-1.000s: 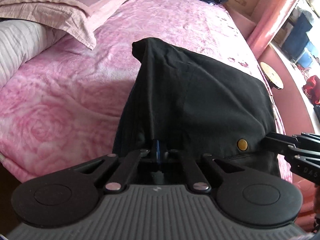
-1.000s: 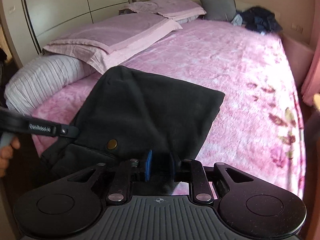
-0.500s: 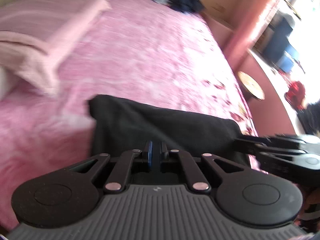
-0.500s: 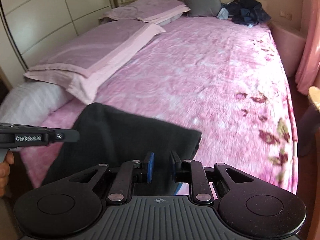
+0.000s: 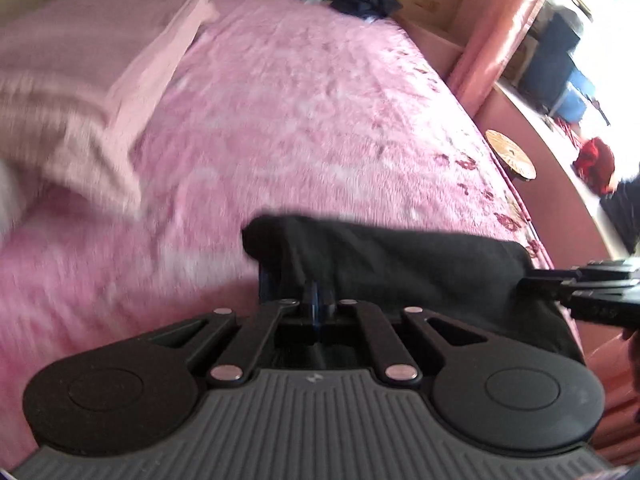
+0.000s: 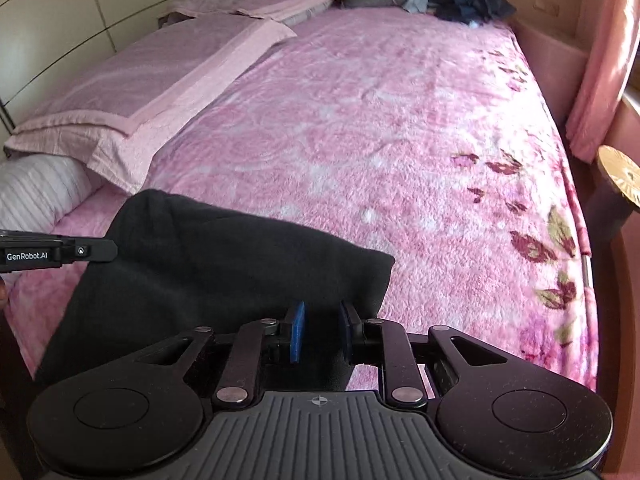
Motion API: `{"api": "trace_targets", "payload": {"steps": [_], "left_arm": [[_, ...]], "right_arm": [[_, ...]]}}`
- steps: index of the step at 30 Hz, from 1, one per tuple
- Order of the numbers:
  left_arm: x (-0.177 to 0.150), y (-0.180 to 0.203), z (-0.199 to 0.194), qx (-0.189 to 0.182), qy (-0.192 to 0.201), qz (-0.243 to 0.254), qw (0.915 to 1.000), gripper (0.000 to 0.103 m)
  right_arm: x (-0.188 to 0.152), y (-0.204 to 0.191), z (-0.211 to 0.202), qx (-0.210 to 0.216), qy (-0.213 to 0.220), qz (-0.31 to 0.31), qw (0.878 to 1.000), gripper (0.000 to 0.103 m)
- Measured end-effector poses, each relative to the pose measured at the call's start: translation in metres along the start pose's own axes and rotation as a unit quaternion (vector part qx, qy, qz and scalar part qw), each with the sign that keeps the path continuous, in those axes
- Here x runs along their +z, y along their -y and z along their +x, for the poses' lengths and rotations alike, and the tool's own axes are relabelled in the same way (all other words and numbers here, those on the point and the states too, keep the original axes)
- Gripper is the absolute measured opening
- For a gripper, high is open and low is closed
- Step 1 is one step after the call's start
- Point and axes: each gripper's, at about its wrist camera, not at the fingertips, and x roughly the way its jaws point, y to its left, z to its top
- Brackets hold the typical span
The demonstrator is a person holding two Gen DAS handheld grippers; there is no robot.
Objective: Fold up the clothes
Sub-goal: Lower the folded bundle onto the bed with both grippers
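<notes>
A black garment (image 5: 400, 264) lies folded at the near edge of the pink bed, also seen in the right wrist view (image 6: 224, 264). My left gripper (image 5: 316, 304) is shut on the garment's near left edge. My right gripper (image 6: 320, 332) holds the garment's near right edge between its blue pads (image 6: 297, 330), with a small gap showing between them. Each gripper's fingers appear in the other's view, at the garment's sides (image 5: 580, 288) (image 6: 60, 254).
The pink floral blanket (image 6: 380, 120) covers the bed. Pink pillows (image 6: 132, 92) and a striped bolster (image 6: 36, 192) lie at the left. A dark clothes pile (image 6: 464, 0) sits at the far end. A round stool (image 6: 620, 176) and pink curtain (image 6: 600, 60) stand at the right.
The garment has come down from hanging spread out to lying low and folded at the bed's near edge. The right gripper's pads have parted a little. The left view swung right.
</notes>
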Motion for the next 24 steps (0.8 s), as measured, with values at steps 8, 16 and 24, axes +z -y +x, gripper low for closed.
{"api": "trace_targets", "payload": {"steps": [8, 16, 24], "left_arm": [[0.009, -0.019, 0.056, -0.01, -0.006, -0.032, 0.9994, 0.003], [0.005, -0.026, 0.051, -0.004, -0.003, -0.049, 0.9988, 0.003], [-0.003, -0.013, -0.017, -0.005, -0.028, -0.071, 0.9971, 0.005]], "right_arm": [[0.024, 0.014, 0.025, -0.034, 0.019, 0.005, 0.999, 0.02], [0.009, 0.043, 0.029, -0.012, 0.002, 0.102, 0.995, 0.023], [0.003, 0.027, -0.042, 0.002, 0.017, 0.069, 0.997, 0.024]]}}
